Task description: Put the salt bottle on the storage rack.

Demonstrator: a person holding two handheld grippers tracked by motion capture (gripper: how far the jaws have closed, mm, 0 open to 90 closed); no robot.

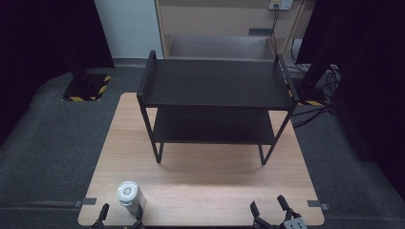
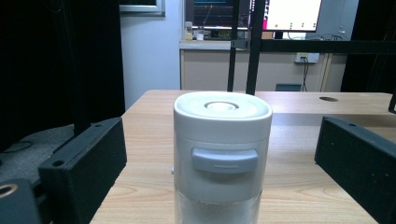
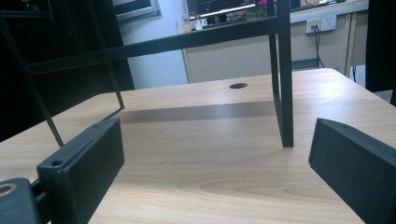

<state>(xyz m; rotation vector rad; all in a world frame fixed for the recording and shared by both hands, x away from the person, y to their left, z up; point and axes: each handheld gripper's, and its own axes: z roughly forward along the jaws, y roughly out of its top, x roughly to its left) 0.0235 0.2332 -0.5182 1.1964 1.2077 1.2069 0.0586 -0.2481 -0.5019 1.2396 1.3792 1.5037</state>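
Left gripper (image 1: 120, 213) at near table edge, jaws spread wide to either side of the white cylindrical plastic canister (image 1: 130, 194), not touching it. Right gripper (image 1: 270, 209) likewise spread, nothing between its jaws. Risk, as judged: canister is tall and narrow; an off-centre close could tip it. It stands upright at the front left of the light wooden table (image 1: 205, 181), grey latch tab facing the left gripper, lower body clear. Black two-tier metal shelf (image 1: 215, 86) stands well behind.

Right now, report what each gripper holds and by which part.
Nothing is held. The left gripper stands open around the white canister, jaws clear of its sides. The right gripper is open over bare table.
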